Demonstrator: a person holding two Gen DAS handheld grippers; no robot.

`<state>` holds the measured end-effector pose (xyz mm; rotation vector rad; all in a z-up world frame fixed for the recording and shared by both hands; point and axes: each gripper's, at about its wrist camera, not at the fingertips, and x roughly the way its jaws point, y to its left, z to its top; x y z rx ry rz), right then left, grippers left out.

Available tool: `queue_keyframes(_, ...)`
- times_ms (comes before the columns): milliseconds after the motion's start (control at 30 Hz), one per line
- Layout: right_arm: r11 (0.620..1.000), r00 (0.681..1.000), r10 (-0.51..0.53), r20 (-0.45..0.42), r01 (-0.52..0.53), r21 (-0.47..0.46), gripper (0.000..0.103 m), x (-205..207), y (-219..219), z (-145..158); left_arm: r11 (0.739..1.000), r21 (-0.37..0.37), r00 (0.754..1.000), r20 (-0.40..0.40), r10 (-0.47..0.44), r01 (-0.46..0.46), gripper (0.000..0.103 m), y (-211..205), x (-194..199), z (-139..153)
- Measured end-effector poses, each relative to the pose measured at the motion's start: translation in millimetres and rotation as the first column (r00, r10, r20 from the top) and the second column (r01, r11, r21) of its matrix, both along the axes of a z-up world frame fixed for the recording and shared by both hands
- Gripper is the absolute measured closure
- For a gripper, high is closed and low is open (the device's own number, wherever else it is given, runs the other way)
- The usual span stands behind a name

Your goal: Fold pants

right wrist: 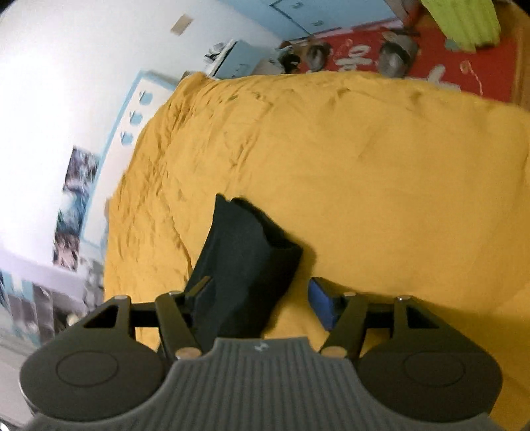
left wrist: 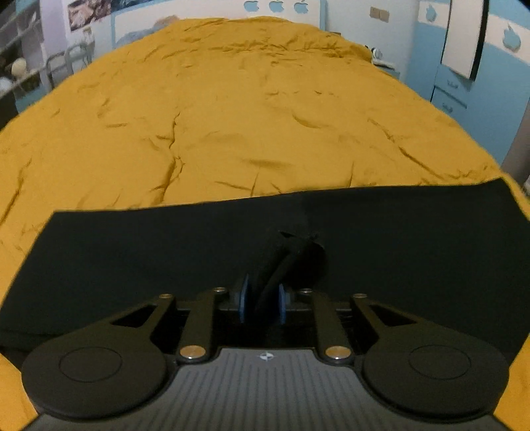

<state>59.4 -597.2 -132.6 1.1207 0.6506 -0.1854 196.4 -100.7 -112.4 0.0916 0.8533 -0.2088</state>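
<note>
Black pants [left wrist: 132, 258] spread on your yellow bed [left wrist: 265, 116].
Your left gripper [left wrist: 263, 303] pinches a bunched fold; your right gripper [right wrist: 261, 298] stands wide, cloth loose between.

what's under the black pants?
The yellow bedspread shows on all sides of the pants, which lie on it. Anything directly beneath the dark fabric is covered.

A home bedroom. A wide bed [left wrist: 232, 109] under a rumpled mustard cover fills both views. Past it, at 12 o'clock, stands a white headboard [left wrist: 285, 8] with blue apple shapes; blue drawers [left wrist: 453, 96] stand at 2 o'clock, a poster [left wrist: 89, 11] and shelves [left wrist: 20, 49] at 10 o'clock. A red rug [right wrist: 430, 63] lies beside the bed.
</note>
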Motion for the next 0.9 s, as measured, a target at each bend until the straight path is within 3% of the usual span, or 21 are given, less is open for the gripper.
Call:
queue_keyframes(67, 1.000, 1.000, -0.017, 0.002, 0.017, 0.013, 0.064, 8, -1, -5, 1.000, -0.008, 1.000, -0.010, -0.004, 0.004, 0.085, 4, 5, 0)
queue_keyframes(100, 1.000, 1.000, -0.024, 0.003, 0.024, 0.019, 0.090, 10, -3, -6, 1.000, -0.006, 1.000, -0.014, -0.007, 0.007, 0.086, 1, 5, -1)
queue_keyframes(167, 1.000, 0.999, -0.022, 0.035, 0.022, -0.013, 0.098, 11, -7, 5, 1.000, -0.003, 1.000, -0.021, -0.014, 0.014, 0.090, -3, 9, -3)
queue_keyframes(233, 0.993, 0.999, 0.018, 0.047, -0.012, -0.119, 0.100, 9, -7, 22, 1.000, -0.010, 0.999, -0.028, -0.016, 0.015, 0.093, -5, 7, -4)
queue_keyframes(267, 0.987, 0.999, 0.032, 0.020, -0.028, -0.161, 0.100, 12, -7, 23, 1.000, -0.016, 0.999, -0.028, -0.016, 0.015, 0.093, -4, 7, -5)
queue_keyframes(367, 0.985, 0.996, 0.048, -0.069, -0.058, -0.160, 0.100, 18, -12, 2, 1.000, -0.017, 1.000, -0.012, -0.026, 0.025, 0.093, 0, -8, -5)
queue_keyframes(467, 0.983, 0.996, 0.061, -0.071, -0.072, -0.167, 0.095, 18, -12, 1, 0.999, -0.010, 0.999, 0.010, -0.049, 0.050, 0.092, 0, -12, -4)
queue_keyframes(533, 0.968, 0.996, 0.045, -0.078, -0.062, -0.242, 0.077, 12, -6, 15, 0.997, -0.018, 0.997, 0.015, -0.073, 0.073, 0.085, 0, -13, -1)
queue_keyframes(633, 0.920, 0.994, 0.062, -0.094, -0.093, -0.381, 0.071, 2, 9, 42, 0.986, -0.116, 0.992, -0.012, -0.122, 0.120, 0.066, 3, -15, 3)
queue_keyframes(733, 0.888, 0.990, 0.124, -0.066, -0.140, -0.439, 0.066, 2, 32, 64, 0.953, -0.262, 0.984, -0.049, -0.171, 0.152, 0.065, 11, -14, 7)
queue_keyframes(800, 0.872, 0.980, 0.197, -0.041, -0.194, -0.449, 0.061, 6, 55, 74, 0.915, -0.373, 0.978, -0.074, -0.196, 0.155, 0.065, 20, -14, 11)
queue_keyframes(900, 0.855, 0.937, 0.348, -0.010, -0.322, -0.408, 0.056, 24, 97, 78, 0.899, -0.420, 0.986, -0.049, -0.159, 0.124, 0.065, 38, -18, 22)
